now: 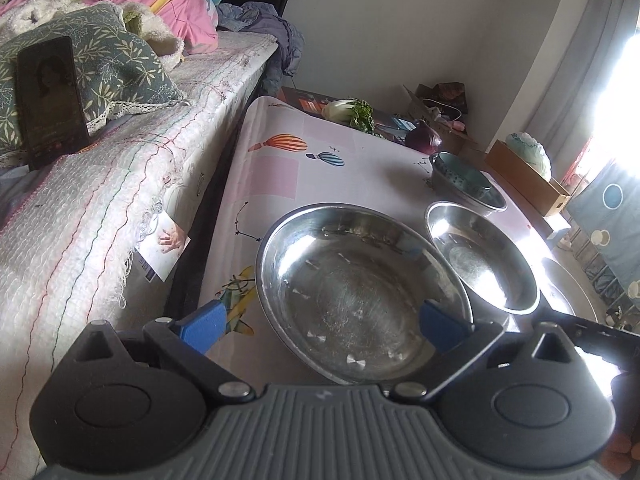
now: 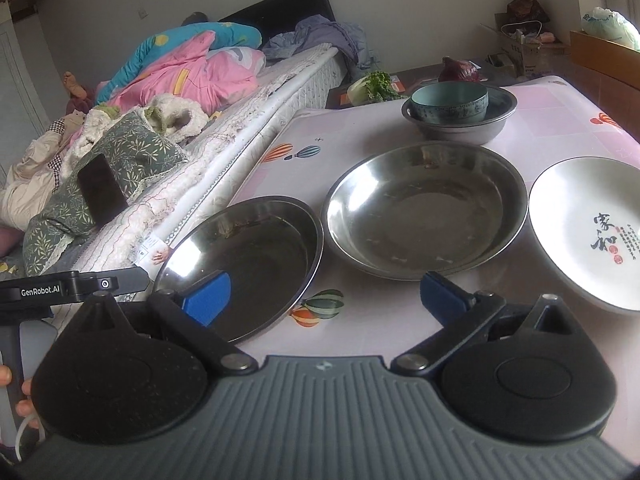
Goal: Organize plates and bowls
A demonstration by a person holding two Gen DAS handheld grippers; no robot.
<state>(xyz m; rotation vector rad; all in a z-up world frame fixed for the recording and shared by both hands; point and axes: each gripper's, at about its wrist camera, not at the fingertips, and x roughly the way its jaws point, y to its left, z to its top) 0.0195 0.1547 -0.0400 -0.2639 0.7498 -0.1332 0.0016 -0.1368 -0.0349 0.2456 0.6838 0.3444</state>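
Two steel plates lie side by side on the table. The left steel plate (image 1: 352,292) (image 2: 244,264) is right in front of my left gripper (image 1: 324,324), which is open, its blue pads either side of the plate's near part. The second steel plate (image 1: 480,256) (image 2: 424,208) lies to its right. My right gripper (image 2: 324,300) is open and empty, just short of both plates. A white plate with black characters (image 2: 592,232) lies at the right. A teal bowl (image 2: 450,100) (image 1: 460,174) sits inside a steel bowl (image 2: 460,124) at the back.
A bed with quilts and a green pillow (image 1: 100,60) runs along the table's left edge; a phone (image 1: 50,100) leans there. A red onion (image 1: 424,138) (image 2: 460,70) and a leafy vegetable (image 1: 352,112) lie at the table's far end. A wooden box (image 1: 524,176) stands at the right.
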